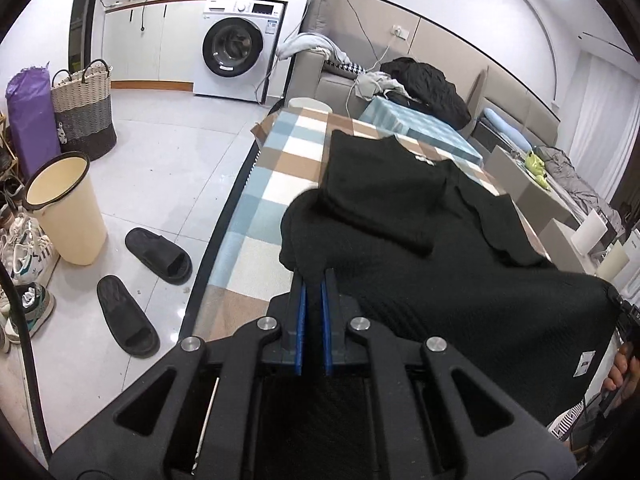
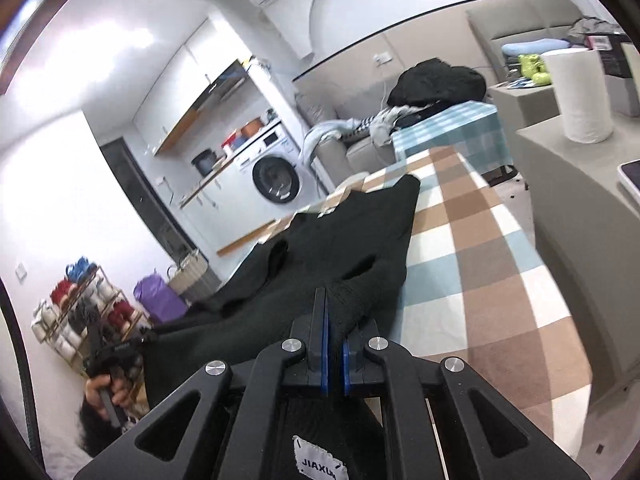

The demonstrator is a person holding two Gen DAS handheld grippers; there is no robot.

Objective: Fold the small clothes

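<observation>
Here, close up, the left gripper [image 1: 314, 280] has its two blue pads pinched tight on one corner of the black top [image 1: 400, 216]. The right gripper [image 2: 334, 300] is pinched tight on the other near corner, and a thick bunch of the cloth sits squeezed between its pads. The edge between the two grippers hangs in the air and sags a little.

I think the top is soft and light. It bends and droops, so it will flop if only one corner is held. It looks a bit thick and knitted, so it should not slip out of the pads. The best places to hold it look like the two corners of the near edge, just where the grippers are now.

The top is black, with fine ribs in the knit. A small white tag [image 2: 319, 462] with letters hangs just below the right gripper. Another little white tag [image 1: 424, 159] sits far ahead of the left gripper, near the neck.

Past the grippers, the rest of the top lies on the checked cloth [image 1: 280, 160] of the table, in blue, brown and white squares. One sleeve is folded over the middle. Far beyond the left gripper stands a washing machine [image 1: 238, 46].
</observation>
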